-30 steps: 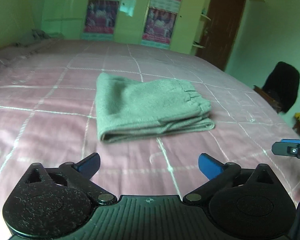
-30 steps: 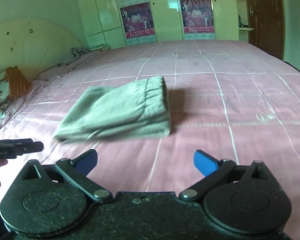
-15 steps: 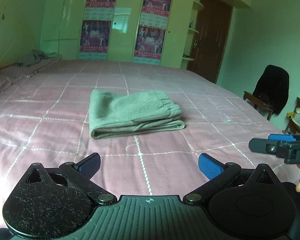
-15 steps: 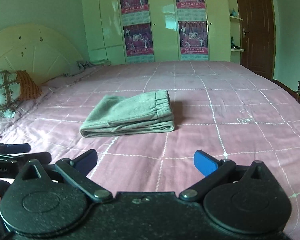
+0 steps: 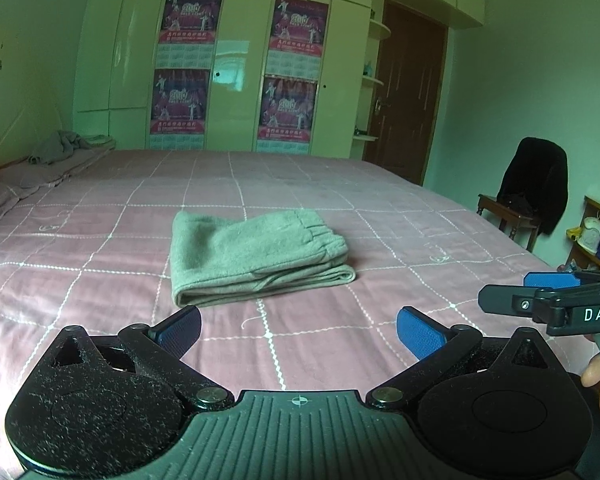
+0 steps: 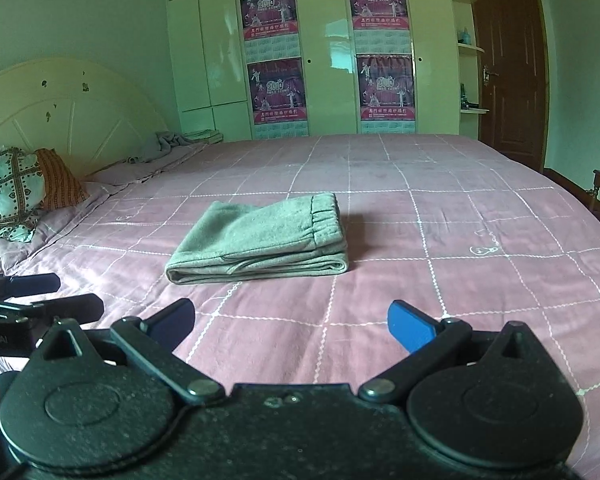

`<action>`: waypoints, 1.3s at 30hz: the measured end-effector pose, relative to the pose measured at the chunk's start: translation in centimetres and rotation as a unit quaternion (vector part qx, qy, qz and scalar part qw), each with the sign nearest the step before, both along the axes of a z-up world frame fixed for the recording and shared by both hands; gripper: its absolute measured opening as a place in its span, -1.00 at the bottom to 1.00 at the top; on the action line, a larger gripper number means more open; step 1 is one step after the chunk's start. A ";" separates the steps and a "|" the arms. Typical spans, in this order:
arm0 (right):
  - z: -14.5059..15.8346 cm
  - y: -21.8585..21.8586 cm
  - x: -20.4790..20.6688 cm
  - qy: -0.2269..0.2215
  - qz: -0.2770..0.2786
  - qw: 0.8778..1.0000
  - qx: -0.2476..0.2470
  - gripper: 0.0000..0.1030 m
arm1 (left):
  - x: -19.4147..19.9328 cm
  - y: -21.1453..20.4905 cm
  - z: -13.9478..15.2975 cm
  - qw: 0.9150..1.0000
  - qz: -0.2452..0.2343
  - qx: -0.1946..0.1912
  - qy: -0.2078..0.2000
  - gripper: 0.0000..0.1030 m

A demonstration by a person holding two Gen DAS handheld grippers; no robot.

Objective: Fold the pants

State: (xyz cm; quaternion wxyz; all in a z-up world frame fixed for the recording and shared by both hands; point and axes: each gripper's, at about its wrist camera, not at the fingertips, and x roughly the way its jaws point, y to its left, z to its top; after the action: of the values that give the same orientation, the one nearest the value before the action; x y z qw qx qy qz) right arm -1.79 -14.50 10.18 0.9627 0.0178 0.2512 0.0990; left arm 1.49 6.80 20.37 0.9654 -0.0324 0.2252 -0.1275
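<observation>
The grey-green pants point(image 5: 256, 256) lie folded into a compact stack on the pink checked bedspread point(image 5: 100, 264), elastic waistband to the right. They also show in the right wrist view point(image 6: 264, 240). My left gripper point(image 5: 298, 330) is open and empty, held well back from the stack near the bed's front edge. My right gripper point(image 6: 292, 322) is open and empty, also back from the stack. Each gripper shows at the edge of the other's view: the right gripper point(image 5: 540, 296) and the left gripper point(image 6: 40, 296).
Patterned pillows point(image 6: 16, 192) and a cream headboard point(image 6: 60, 104) are at the left. A crumpled grey cloth point(image 5: 60, 148) lies at the bed's far corner. Wardrobes with posters point(image 5: 184, 68) stand behind; a chair with a black garment point(image 5: 536, 192) is at the right.
Both grippers have pulled back and up from the folded pants, which now look smaller and farther. The pants have not moved. Both grippers stay open.
</observation>
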 end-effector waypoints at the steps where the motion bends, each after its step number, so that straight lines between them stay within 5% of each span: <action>1: 0.0 0.0 0.0 -0.001 0.000 1.000 0.000 0.99 | 0.0 0.0 0.1 1.000 -0.001 -0.001 -0.001 1.00; 39: -0.2 1.0 -0.3 0.000 -0.009 1.000 -0.008 0.99 | 0.0 0.1 -0.2 1.000 0.001 -0.013 -0.006 1.00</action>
State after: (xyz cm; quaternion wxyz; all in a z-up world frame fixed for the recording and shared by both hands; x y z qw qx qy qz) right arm -2.05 -13.50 10.01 0.9635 0.0125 0.2522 0.0886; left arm 1.50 6.86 20.18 0.9664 -0.0442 0.2179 -0.1292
